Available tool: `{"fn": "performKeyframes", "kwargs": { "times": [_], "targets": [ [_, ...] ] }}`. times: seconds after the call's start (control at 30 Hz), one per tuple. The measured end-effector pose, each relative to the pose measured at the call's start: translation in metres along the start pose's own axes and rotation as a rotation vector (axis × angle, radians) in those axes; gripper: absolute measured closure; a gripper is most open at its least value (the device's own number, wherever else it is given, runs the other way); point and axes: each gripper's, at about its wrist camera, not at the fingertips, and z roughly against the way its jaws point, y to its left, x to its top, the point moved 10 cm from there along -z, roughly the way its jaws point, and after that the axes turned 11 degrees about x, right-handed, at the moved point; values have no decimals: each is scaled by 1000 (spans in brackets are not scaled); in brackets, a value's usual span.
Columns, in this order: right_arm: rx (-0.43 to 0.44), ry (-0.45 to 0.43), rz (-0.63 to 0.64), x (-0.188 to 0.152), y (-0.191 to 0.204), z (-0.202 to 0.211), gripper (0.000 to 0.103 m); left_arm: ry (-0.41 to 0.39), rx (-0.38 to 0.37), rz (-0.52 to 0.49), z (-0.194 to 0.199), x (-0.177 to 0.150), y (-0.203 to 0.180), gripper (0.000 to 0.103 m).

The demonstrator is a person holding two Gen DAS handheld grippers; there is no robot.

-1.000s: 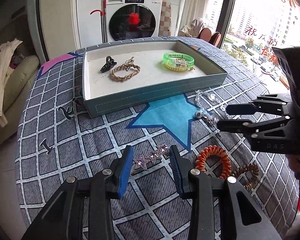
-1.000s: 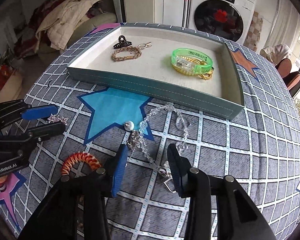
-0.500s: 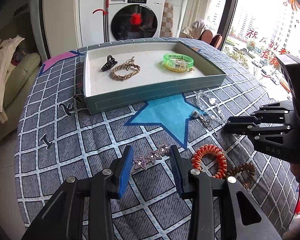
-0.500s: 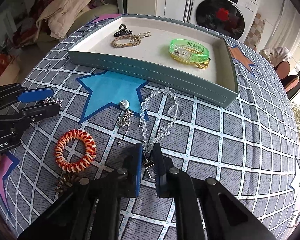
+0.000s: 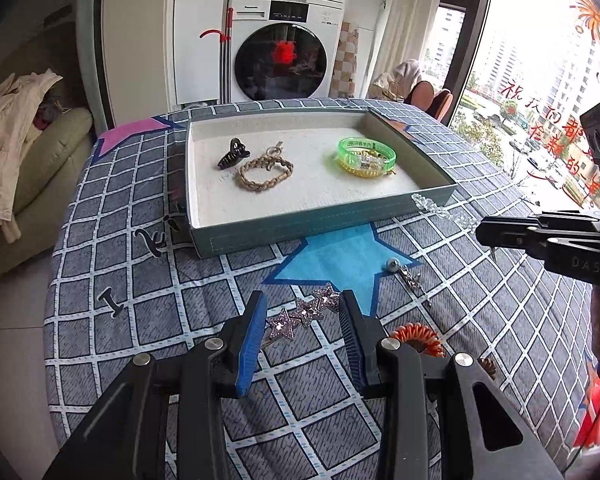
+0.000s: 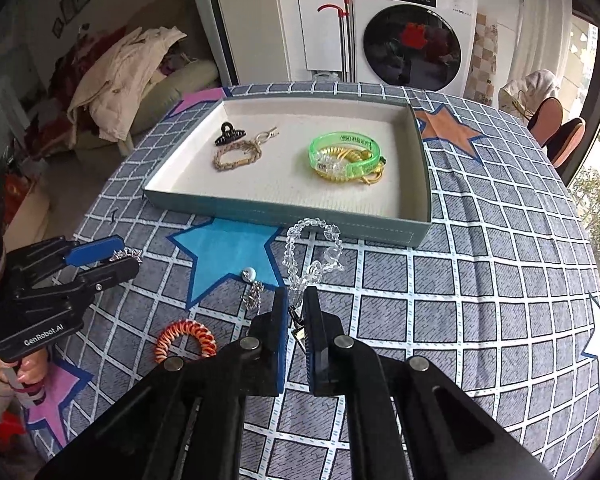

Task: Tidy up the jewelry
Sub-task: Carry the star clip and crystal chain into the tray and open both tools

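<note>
While my left gripper [image 5: 302, 320] sits low on the cloth [image 5: 140, 288], jaws apart, the star clip [image 5: 304, 312] lies between its blue pads, not yet pinched. I judge this the grasp step for the clip: next I must close on it, then carry it to the tray [image 5: 300, 228] straight ahead. In the tray I see a black claw clip [image 5: 233, 153] far left, a braided bracelet [image 5: 264, 171] just beside it, and a green bangle [image 5: 366, 155] to the right with something yellow under it. An orange coil tie [image 5: 418, 340] lies near right.

From the right wrist, my right gripper [image 6: 296, 316] is clamped on the crystal strand [image 6: 312, 248] near its clasp; the beads loop up ahead of the fingers, near the tray's [image 6: 284, 216] near wall. This one needs lifting over that wall, then a release on bare lining. A small chain [image 6: 253, 290] lies on the cloth just left of the fingers.
</note>
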Motion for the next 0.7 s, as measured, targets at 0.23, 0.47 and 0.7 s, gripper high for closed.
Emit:
{"fn": "performKeyframes", "kwargs": {
  "times": [0.23, 0.47, 0.7],
  "targets": [
    [24, -74, 3, 38, 9, 13, 95, -34, 25, 45, 4, 27, 12, 46],
    [42, -114, -3, 73, 7, 10, 95, -62, 60, 62, 0, 56, 21, 46],
    [49, -118, -4, 95, 6, -6, 95, -62, 81, 83, -15, 83, 25, 46]
  ]
}}
